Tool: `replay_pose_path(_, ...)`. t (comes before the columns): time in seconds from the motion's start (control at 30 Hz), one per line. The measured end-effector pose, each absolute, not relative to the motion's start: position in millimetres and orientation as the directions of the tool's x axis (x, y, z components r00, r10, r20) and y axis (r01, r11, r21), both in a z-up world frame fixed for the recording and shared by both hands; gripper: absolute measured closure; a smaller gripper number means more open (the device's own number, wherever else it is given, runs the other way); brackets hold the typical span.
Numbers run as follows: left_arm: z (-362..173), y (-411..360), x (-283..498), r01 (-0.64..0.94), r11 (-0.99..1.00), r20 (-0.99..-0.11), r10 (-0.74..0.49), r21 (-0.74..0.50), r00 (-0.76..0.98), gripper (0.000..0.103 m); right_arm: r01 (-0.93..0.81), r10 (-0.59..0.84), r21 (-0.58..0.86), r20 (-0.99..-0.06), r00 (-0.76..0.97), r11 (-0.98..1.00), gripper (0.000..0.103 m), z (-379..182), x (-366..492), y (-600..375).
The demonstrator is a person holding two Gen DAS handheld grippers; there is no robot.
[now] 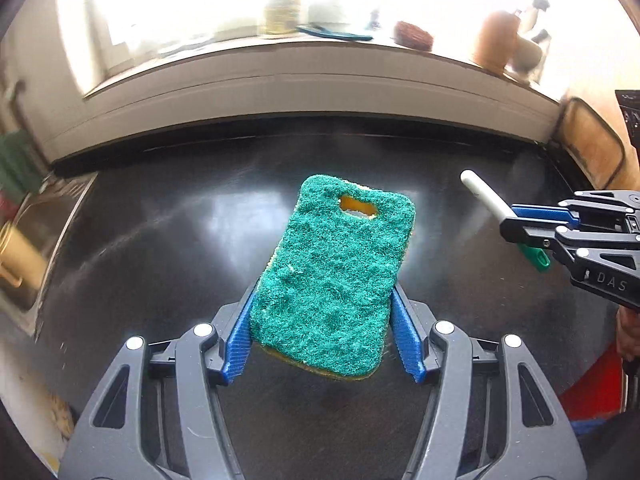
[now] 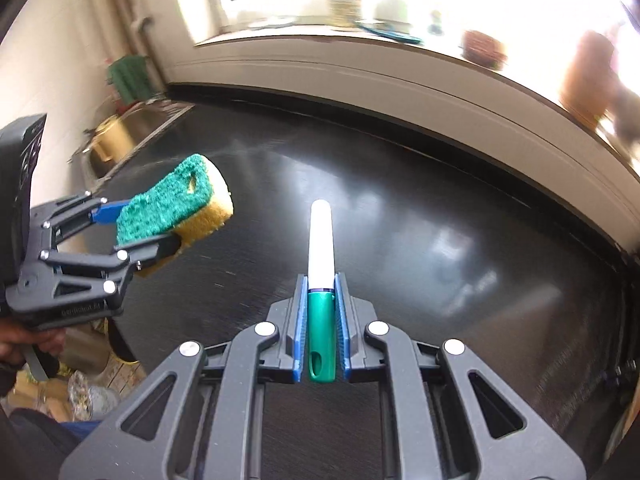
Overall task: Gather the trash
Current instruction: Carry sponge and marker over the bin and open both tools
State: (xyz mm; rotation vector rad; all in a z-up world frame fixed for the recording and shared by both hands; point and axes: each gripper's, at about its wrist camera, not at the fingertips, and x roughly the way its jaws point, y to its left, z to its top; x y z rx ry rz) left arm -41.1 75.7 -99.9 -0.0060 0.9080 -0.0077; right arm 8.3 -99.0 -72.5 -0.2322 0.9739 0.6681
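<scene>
Far to the left of the left tool [image 1: 324, 340], a metal sink [image 1: 36, 240] with a yellow pot [image 1: 18, 256] inside sits at the end of the dark tabletop [image 1: 160, 240]. The left tool pinches a sponge [image 1: 332, 276] between its two blue pads [image 1: 238, 340], which press on the long sides of the sponge. The green rough side of the sponge faces the camera, and a small hole near its far end shows the yellow part under it. The sponge is lifted above the tabletop and does not touch it. In the right wrist view the same sponge [image 2: 176, 204] shows its yellow foam side, and a hand [image 2: 24, 340] holds the handle of the left tool [image 2: 160, 232].

To the right of the sponge, the right tool [image 2: 321, 320] is pressed almost together on a marker [image 2: 321, 288]. Its pads grip the green cap, and the white body points forward, away from the tool, above the tabletop [image 2: 440, 260]. From the left wrist view the marker [image 1: 486, 200] sticks out to the left of the right tool [image 1: 520, 224].

Behind both tools, a bright windowsill [image 1: 280, 60] carries blurred things, among them a brown jar [image 1: 494, 40] at the far right.
</scene>
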Motion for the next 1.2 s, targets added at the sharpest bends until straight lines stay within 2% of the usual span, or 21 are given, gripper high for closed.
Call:
replay_pose_path(0.13,-97,120,-87,-0.176,0.984,-0.774,0.119,0.009,0.622,0.044,-0.726,0.497,0.140,-0.812,0.305,0.674,0.089,-68,-3,-32)
replay_pose_path(0.33,-118,196,-177,-0.477,0.879,-0.794,0.302,0.016,0.528,0.044,-0.870,0.574,0.233,-0.816,0.068,0.434,0.089,-81,-58,89)
replay_pose_path(0.43,-142,227,-224,-0.590,0.806,-0.819,0.363,0.037,0.444,0.044,-0.909,0.554,0.286,-0.829,-0.075,0.304,0.089,-101,-100,147)
replay_pose_path(0.57,-177,267,-280,-0.702,0.712,-0.851,0.381,0.022,0.361,0.044,-0.925,0.476,0.325,-0.857,-0.199,0.198,0.089,-137,-145,206)
replay_pose_path(0.7,-211,299,-315,-0.766,0.642,-0.864,0.391,0.009,0.317,0.044,-0.930,0.412,0.336,-0.876,-0.251,0.147,0.089,-165,-175,250)
replay_pose_path(0.97,-269,353,-338,-0.824,0.565,-0.889,0.353,-0.048,0.293,0.044,-0.950,0.336,0.292,-0.910,-0.242,0.109,0.089,-209,-199,320)
replay_pose_path(1.2,-281,376,-335,-0.815,0.578,-0.894,0.339,-0.047,0.291,0.043,-0.949,0.320,0.294,-0.915,-0.246,0.113,0.089,-226,-199,351)
